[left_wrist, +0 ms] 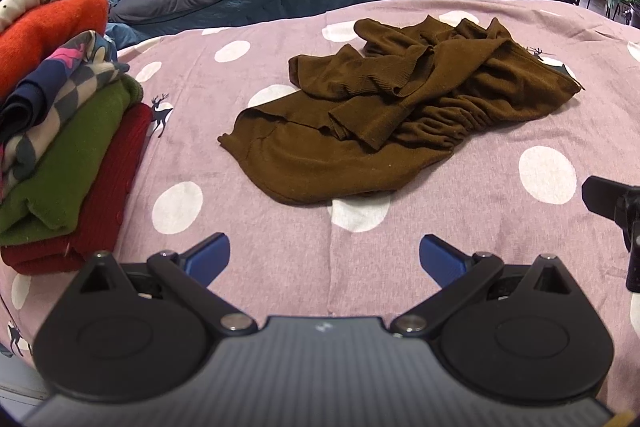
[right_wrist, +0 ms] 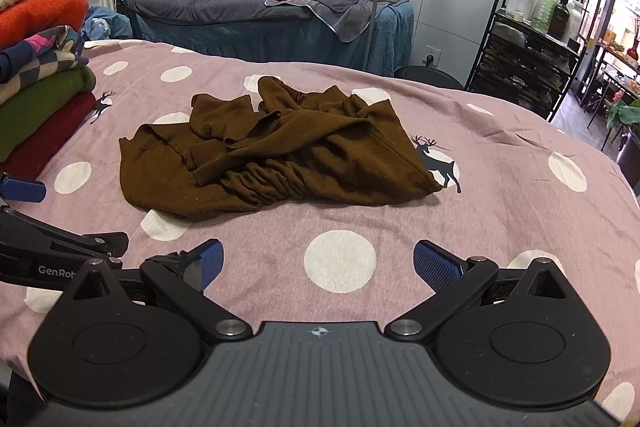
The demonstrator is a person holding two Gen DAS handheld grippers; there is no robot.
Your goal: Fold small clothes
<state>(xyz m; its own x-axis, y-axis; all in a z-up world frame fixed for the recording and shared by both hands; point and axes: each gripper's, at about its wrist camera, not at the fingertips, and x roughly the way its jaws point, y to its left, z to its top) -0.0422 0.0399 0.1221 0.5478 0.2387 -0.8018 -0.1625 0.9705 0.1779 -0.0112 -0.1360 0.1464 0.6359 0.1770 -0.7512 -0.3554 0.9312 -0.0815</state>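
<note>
We find the brown garment lying crumpled on the bedspread, ahead of both grippers and apart from them. It is unfolded: sleeves or flaps lie twisted across the far part, and a band of gathered folds runs through the middle. The near left portion lies flatter, with a clean hem edge.

The left gripper has its jaws wide apart and holds nothing. The right gripper is likewise spread wide and empty. Both hang near the bedspread, short of the cloth.

We judge the garment to be a light, soft knit, limp, with no stiffness to carry a fold by itself. It should drape and stretch when lifted, and layers may cling and drag together. It does not look fragile or slippery.

We judge the best holds to be the near left hem corner for the left gripper and the right pointed corner for the right, so that the cloth can be spread flat before folding. Pinching a single layer will need care.

A stack of folded clothes sits at the left.
</note>
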